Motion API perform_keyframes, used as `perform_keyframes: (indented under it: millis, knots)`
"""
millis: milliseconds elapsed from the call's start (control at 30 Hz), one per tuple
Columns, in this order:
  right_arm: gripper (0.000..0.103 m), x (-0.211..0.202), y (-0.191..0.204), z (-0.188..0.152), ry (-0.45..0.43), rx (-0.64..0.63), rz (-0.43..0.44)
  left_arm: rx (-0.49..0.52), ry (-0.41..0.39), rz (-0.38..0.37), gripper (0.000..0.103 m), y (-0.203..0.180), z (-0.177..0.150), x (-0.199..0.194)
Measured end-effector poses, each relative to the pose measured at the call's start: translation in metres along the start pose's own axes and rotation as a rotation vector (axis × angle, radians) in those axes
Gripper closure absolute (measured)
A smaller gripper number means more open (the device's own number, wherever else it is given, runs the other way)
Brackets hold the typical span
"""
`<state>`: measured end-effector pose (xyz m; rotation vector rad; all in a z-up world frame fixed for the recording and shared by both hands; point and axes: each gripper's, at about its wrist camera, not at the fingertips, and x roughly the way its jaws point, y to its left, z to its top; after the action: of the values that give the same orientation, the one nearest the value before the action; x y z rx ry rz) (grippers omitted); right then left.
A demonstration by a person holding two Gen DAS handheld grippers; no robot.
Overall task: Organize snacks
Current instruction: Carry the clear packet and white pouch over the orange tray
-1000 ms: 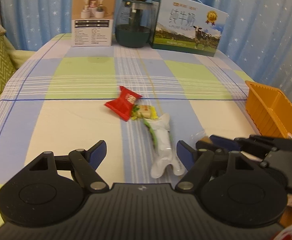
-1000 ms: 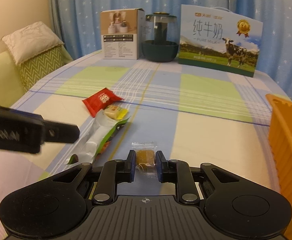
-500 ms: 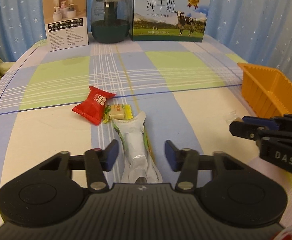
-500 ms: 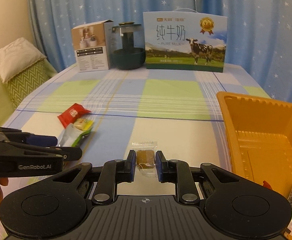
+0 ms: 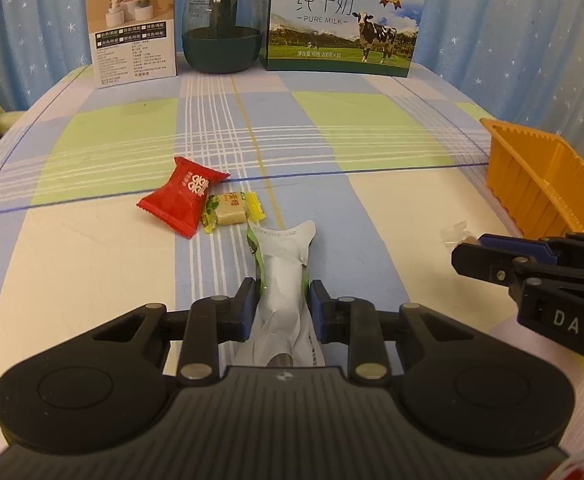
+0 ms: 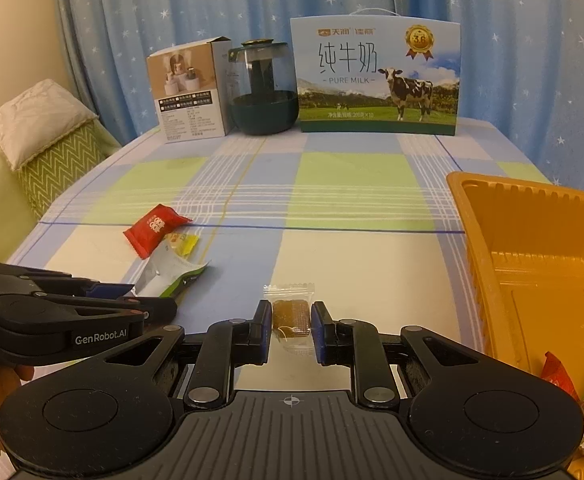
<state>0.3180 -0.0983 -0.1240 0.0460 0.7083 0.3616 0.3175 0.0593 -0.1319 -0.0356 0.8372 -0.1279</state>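
Note:
A white and green snack packet [image 5: 287,248] lies lengthwise on the checked tablecloth. My left gripper [image 5: 283,296] is closing on it, and both blue pads press on its sides. Just beyond it lie a red packet [image 5: 181,202] and a small yellow candy [image 5: 231,210]. My right gripper [image 6: 291,326] is shut on a brown candy in a clear wrapper [image 6: 289,312], held slightly above the cloth. The orange tray [image 6: 464,184] stands to the right of that gripper. In the right wrist view the left gripper [image 6: 147,300] is at the lower left.
A milk carton box [image 6: 376,76], a dark glass jar [image 6: 261,92] and a small product box [image 6: 189,92] stand along the table's far edge. Several wrapped snacks [image 6: 556,376] lie in the tray's near corner. A cushion [image 6: 35,120] sits off the left side.
My left gripper moved forward over the white and green packet and its jaws closed onto it. My right gripper carried the brown candy to the right, bringing the orange tray into view.

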Motion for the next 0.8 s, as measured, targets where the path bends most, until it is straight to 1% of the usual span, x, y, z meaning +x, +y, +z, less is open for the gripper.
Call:
perform_keyframes:
  millis: [133, 233, 333, 500, 800]
  knots:
    - [0.082, -0.006, 0.001, -0.002, -0.004, 0.001, 0.004, -0.031, -0.020, -0.026, 0.078, -0.002, -0.004, -0.015]
    - [0.082, -0.013, 0.002, -0.005, -0.005, 0.009, 0.005, -0.055, -0.021, -0.051, 0.078, -0.004, -0.008, -0.026]
    - [0.082, -0.024, 0.004, -0.011, -0.008, 0.009, 0.004, -0.047, -0.014, -0.052, 0.078, -0.011, -0.013, -0.037]
    - [0.082, -0.049, 0.006, -0.024, -0.012, 0.015, -0.006, -0.027, -0.032, -0.066, 0.078, -0.028, -0.022, -0.061]
    - [0.082, -0.109, 0.005, -0.046, -0.037, 0.018, -0.045, -0.047, -0.058, -0.093, 0.078, -0.063, -0.051, -0.110]
